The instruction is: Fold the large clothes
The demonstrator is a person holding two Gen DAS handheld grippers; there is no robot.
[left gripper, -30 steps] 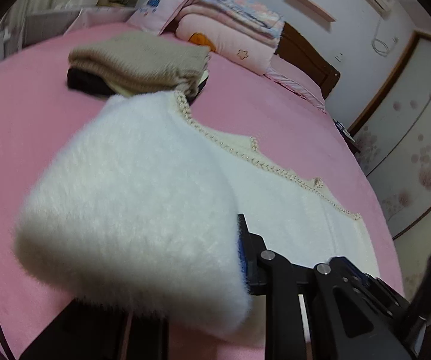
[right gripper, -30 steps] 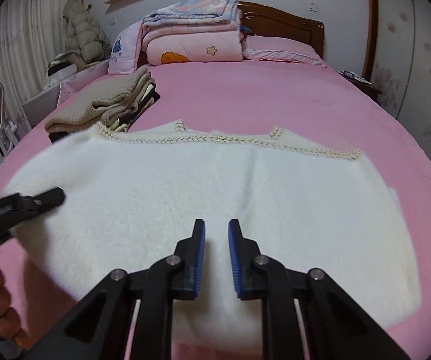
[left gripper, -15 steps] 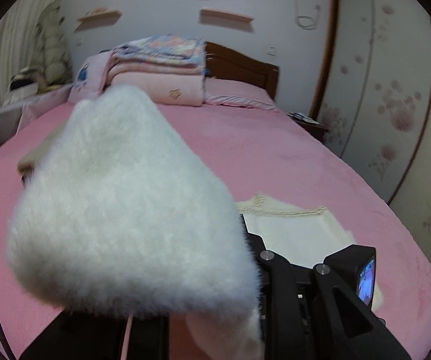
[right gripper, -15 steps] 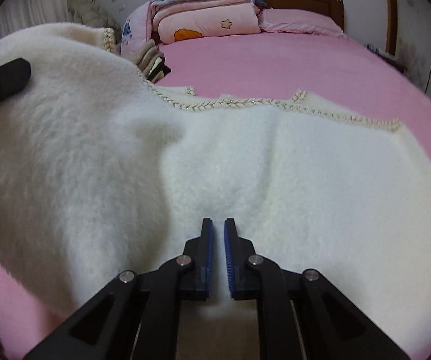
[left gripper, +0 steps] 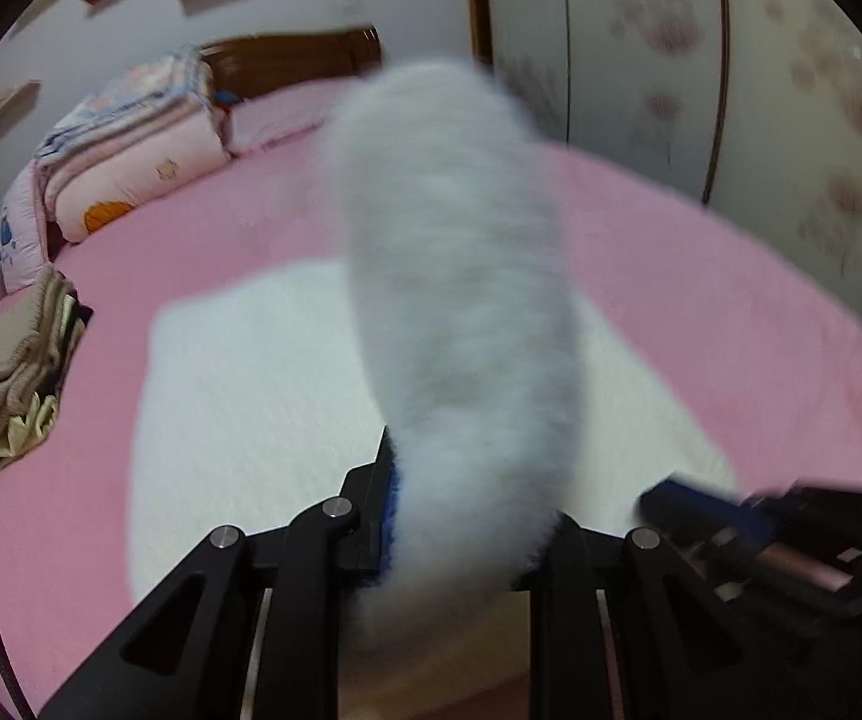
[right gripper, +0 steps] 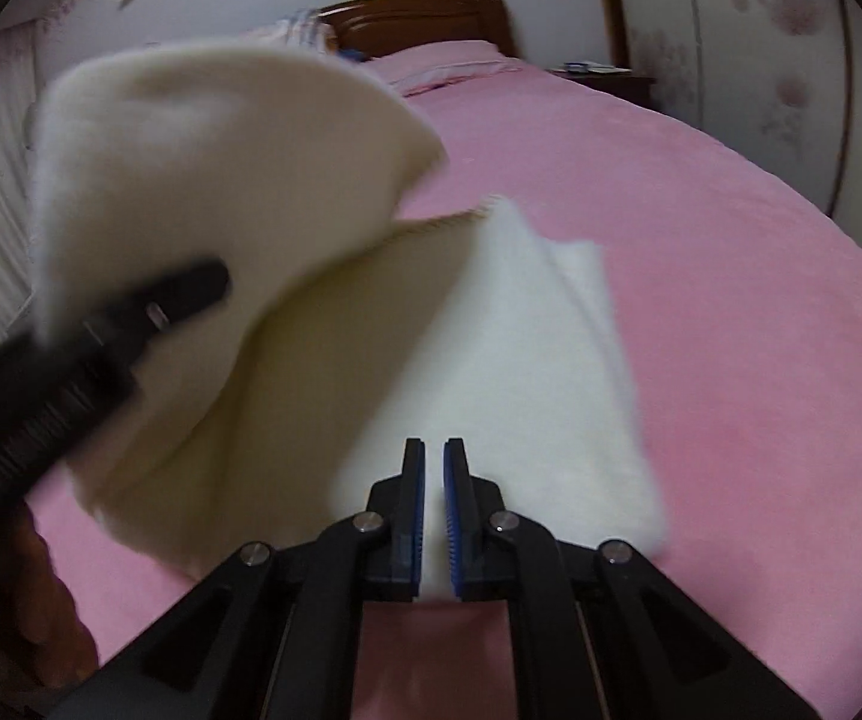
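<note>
Sweater edge lifted, clamped in left gripper, right gripper jaws nearly together, pink bed beyond.

A pink bed carries a white sweater, folded clothes and quilts.

I see the fluffy white garment lying partly flat on the pink bed, its left side lifted and curling over.

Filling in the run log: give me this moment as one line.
fold | left gripper shut on sweater, edge lifted | right gripper nearly closed at near hem | bed
</note>
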